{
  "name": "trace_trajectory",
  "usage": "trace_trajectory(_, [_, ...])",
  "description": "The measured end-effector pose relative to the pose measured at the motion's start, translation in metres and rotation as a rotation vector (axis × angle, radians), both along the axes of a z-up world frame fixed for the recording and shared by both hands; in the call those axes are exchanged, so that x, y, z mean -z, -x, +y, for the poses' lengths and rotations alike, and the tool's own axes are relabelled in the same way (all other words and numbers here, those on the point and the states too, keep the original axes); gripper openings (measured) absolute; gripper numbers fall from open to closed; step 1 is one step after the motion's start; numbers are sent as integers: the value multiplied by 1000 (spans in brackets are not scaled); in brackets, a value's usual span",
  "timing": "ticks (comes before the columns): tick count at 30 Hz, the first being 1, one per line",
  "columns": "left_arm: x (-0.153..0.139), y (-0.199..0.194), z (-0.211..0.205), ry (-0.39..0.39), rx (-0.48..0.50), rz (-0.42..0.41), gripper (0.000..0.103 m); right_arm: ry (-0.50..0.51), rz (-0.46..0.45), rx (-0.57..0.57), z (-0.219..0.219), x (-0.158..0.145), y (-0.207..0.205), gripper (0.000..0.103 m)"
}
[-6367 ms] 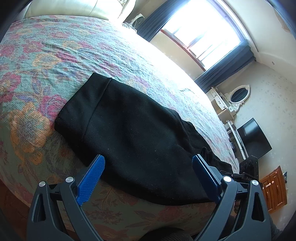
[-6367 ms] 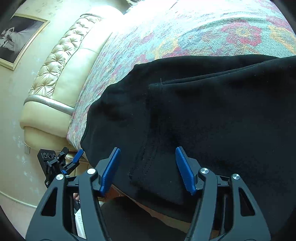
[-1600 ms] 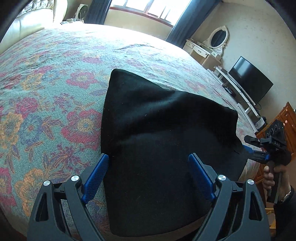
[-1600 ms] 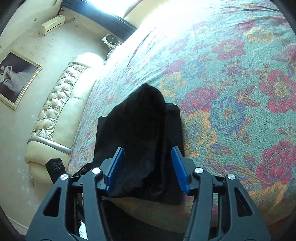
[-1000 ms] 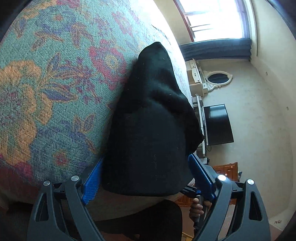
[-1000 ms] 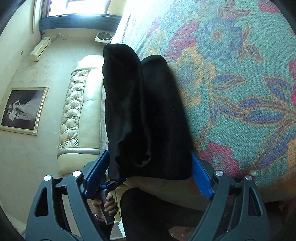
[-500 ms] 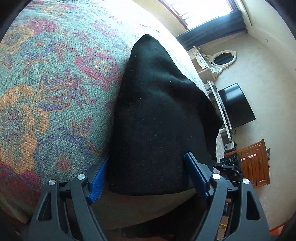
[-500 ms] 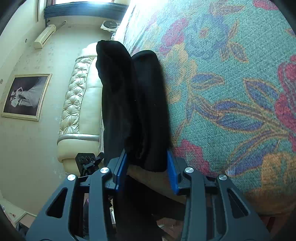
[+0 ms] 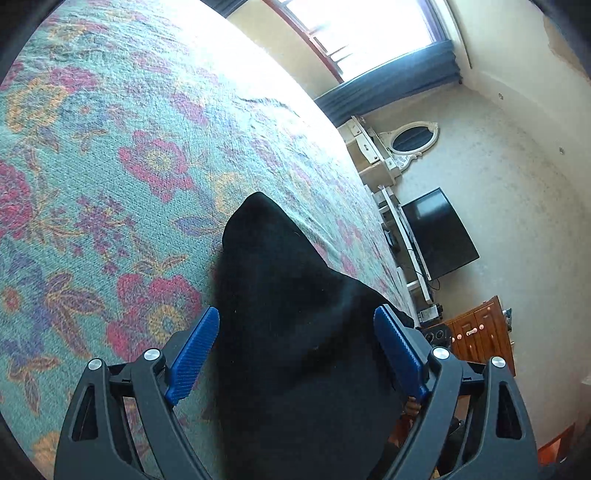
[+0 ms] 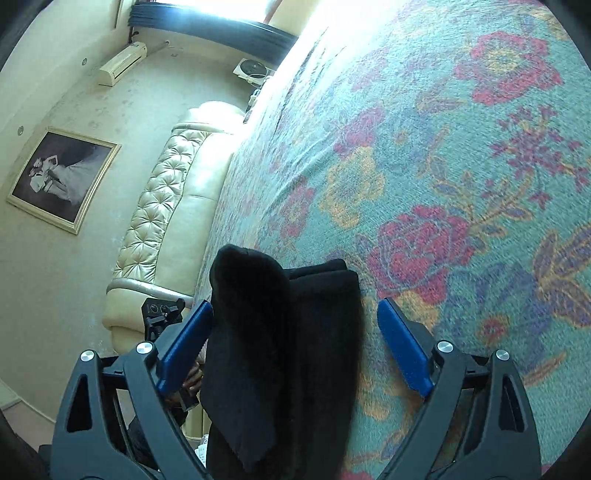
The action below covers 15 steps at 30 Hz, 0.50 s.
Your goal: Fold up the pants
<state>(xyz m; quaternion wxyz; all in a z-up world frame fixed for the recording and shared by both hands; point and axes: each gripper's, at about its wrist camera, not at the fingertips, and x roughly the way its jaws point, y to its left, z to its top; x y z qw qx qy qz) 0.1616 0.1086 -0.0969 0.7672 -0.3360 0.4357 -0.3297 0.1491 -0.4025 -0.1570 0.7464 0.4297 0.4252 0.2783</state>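
The black pants (image 9: 295,332) lie folded into a compact bundle on the floral bedspread (image 9: 110,184), near its front edge. My left gripper (image 9: 299,354) is open, its blue fingers (image 9: 192,354) on either side of one end of the bundle without pinching it. In the right wrist view the pants (image 10: 280,350) show as stacked layers, with an upper fold bulging on the left. My right gripper (image 10: 295,354) is open, its blue fingers (image 10: 404,354) wide apart around the other end. The bundle's near edge is hidden under both grippers.
The bedspread (image 10: 443,184) stretches far beyond the pants. A tufted cream headboard (image 10: 166,206) stands on one side. A TV (image 9: 439,236), a white dresser with an oval mirror (image 9: 410,142) and a wooden cabinet (image 9: 476,336) line the other wall. A bright window (image 9: 369,33) is beyond the bed.
My right gripper, narrowed around the bundle half a second ago, has opened wide. Both grippers have risen and tilted, so more of the bedspread shows. The pants lie still.
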Motion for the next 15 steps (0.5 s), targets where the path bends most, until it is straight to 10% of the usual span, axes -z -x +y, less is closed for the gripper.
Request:
trace_trajectory(11, [22,-55,-35,-11,81,64,86,-76,25,-34,11,1,-41,91])
trace_trajectory(15, [24,-62,-39,-2,76,80,86,-52,46,-14,9,4,-44,76])
